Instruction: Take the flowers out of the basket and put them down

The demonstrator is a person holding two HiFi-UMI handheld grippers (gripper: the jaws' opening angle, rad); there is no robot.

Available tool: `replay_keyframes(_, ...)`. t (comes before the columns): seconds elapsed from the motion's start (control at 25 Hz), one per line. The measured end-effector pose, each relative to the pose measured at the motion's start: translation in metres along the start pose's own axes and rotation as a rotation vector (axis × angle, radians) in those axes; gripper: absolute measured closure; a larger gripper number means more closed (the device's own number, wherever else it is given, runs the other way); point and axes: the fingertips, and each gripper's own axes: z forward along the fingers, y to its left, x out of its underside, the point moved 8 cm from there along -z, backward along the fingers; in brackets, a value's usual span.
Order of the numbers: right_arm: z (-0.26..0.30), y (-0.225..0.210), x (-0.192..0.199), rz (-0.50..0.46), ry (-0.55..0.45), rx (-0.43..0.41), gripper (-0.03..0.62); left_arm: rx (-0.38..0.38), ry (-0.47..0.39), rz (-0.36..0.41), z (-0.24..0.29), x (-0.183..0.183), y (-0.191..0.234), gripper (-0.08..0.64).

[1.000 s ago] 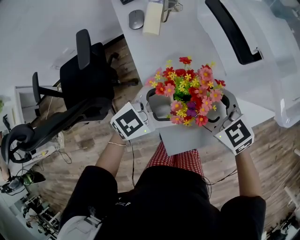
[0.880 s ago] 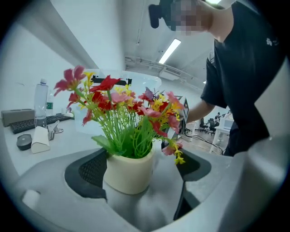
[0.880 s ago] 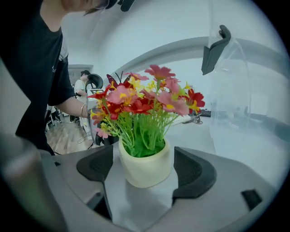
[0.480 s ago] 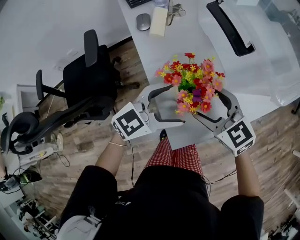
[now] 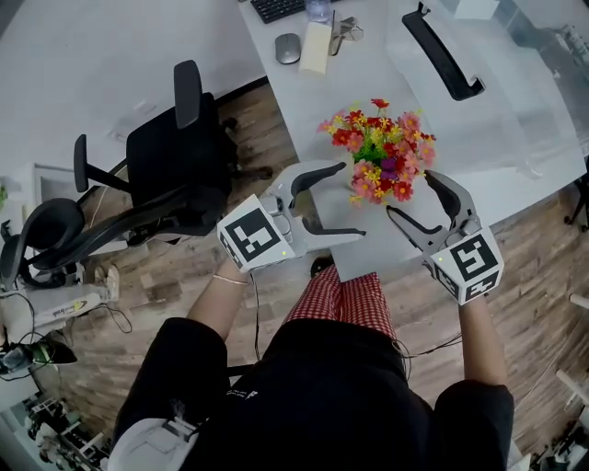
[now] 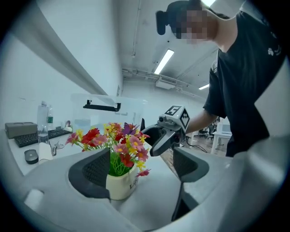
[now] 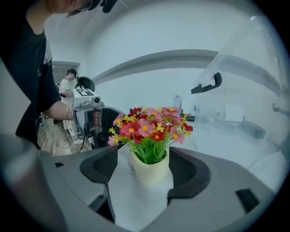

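A bunch of red, pink and yellow flowers [image 5: 382, 147] in a cream pot [image 7: 149, 170] stands on the white table [image 5: 368, 253] near its front edge. My left gripper [image 5: 345, 201] is open just left of the pot, which sits beyond its left pad [image 6: 90, 174]. My right gripper [image 5: 411, 195] is open at the pot's right and nearer me, the pot a little past its pads [image 7: 188, 172]. Both pairs of jaws have just been closing slightly, and no pad touches the pot. A clear plastic box with a black handle [image 5: 440, 57] stands at the back right.
A black office chair [image 5: 175, 156] stands left of the table on the wooden floor. A mouse [image 5: 288, 48], a keyboard [image 5: 276, 7] and a cream box [image 5: 316, 46] lie at the table's far end. Another person [image 7: 70, 84] stands in the background.
Both grippers, which flanked the pot closely a second ago, have drawn back toward me. The pot stays standing on the table.
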Motion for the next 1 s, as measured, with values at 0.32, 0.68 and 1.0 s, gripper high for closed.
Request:
replay_keyframes(0.32,-0.023,0.016,-0.023,-0.019,-0.092,0.097,0.351,-0.010,-0.052,0.030,-0.004,-0.021,-0.017,0.179)
replay_keyframes(0.68,-0.039,0.042,-0.060,-0.035,-0.215,0.114,0.498,-0.043,-0.116,0.051,-0.017,-0.051,-0.030,0.378)
replay_keyframes(1.0,-0.038,0.068,-0.078,-0.051,-0.223,0.079,0.560,-0.074,-0.111,0.049,-0.042,-0.062,-0.039,0.519)
